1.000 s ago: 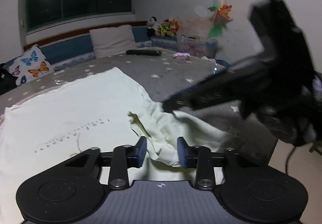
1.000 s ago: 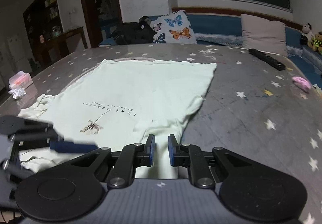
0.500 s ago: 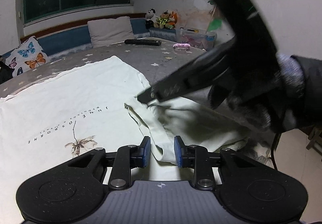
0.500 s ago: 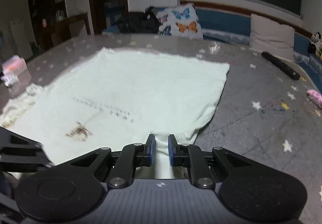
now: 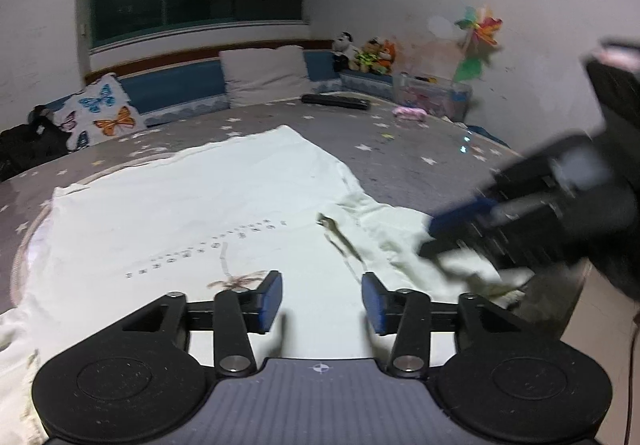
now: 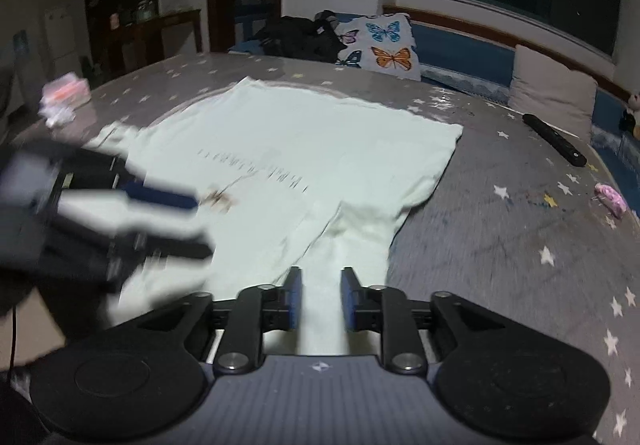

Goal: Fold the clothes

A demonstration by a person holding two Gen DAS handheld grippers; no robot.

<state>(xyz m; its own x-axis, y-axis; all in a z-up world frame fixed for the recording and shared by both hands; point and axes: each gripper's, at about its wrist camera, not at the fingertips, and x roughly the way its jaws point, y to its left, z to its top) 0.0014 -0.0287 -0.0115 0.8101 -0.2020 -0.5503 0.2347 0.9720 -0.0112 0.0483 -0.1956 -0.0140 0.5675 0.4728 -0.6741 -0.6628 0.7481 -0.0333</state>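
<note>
Released, soft pale cotton T-shirt [image 5: 208, 205] now lies flat.

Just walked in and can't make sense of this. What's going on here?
A person is folding a pale T-shirt spread flat on a star-patterned table, working a hand-held tool in each hand. The left tool and the right tool are both opening over the shirt's near edge; neither grips cloth. The sleeve lies folded inward.
</note>
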